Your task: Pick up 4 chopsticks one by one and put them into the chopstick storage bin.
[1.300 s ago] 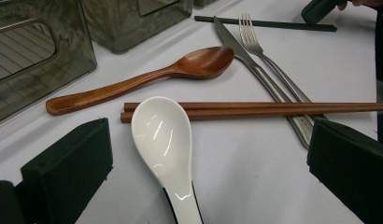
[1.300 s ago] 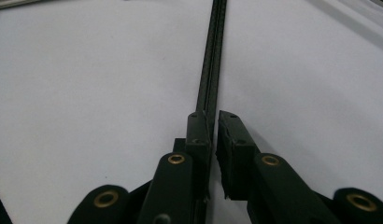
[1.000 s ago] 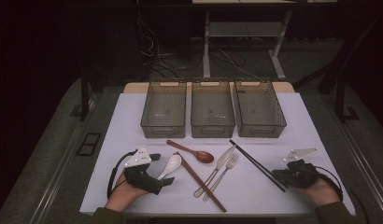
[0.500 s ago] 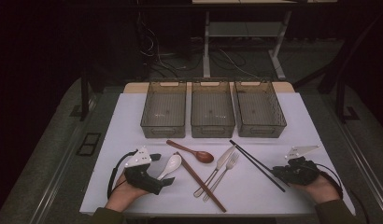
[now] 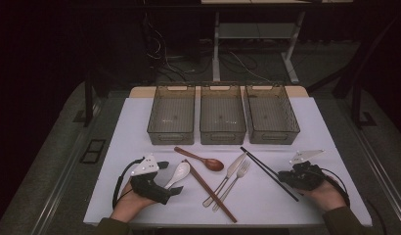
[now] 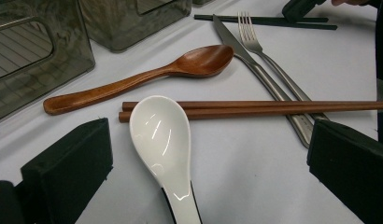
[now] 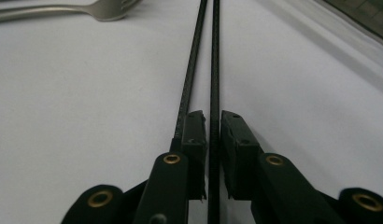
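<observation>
My right gripper [image 5: 282, 177] lies low on the white table at the right. Its jaws have just been closing and now press on one of the two black chopsticks [image 7: 213, 70]. The other black chopstick [image 7: 192, 70] runs just outside the left jaw. In the high view the black chopsticks [image 5: 267, 169] lie slanting, and I hold them by their near end. My left gripper [image 5: 168, 179] rests at the front left, open. A white ceramic spoon [image 6: 159, 130] lies between its wide-apart jaws, bowl pointing away, touching neither pad.
Beyond the white spoon [image 5: 180, 172] lie a wooden spoon [image 5: 201, 159], brown chopsticks [image 5: 211, 192], a knife [image 5: 228, 177] and a fork [image 5: 236, 180]. Three clear bins [image 5: 171, 115] [image 5: 222, 115] [image 5: 272, 115] stand in a row at the back.
My right gripper has edged slightly left along the black chopsticks. The left gripper and the cutlery have stayed put.
</observation>
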`<state>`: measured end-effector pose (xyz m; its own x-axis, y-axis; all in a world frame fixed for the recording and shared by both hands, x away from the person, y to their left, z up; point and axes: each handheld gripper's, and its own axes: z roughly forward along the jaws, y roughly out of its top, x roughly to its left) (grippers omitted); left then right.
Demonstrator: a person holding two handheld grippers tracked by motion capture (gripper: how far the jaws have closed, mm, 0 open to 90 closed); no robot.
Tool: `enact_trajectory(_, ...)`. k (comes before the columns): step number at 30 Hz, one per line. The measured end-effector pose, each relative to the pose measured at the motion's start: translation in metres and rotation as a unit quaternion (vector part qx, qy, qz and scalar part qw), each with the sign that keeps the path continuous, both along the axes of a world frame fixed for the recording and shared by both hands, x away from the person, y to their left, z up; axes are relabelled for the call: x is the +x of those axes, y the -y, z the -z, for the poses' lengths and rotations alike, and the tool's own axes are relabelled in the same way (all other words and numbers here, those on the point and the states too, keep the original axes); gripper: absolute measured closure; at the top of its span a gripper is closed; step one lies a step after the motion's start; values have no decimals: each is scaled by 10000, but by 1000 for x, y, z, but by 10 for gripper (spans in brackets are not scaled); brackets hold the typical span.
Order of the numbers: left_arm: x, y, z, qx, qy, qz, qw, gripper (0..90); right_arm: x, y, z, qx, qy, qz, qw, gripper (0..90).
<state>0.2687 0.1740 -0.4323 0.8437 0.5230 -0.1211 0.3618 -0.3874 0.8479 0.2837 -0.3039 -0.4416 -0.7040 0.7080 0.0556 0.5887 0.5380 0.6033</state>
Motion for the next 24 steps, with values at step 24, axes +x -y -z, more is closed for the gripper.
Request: enact_trajectory(24,0,0,1,17,-1,23,10000,0,0,4,0,88,-15,7,10000,852)
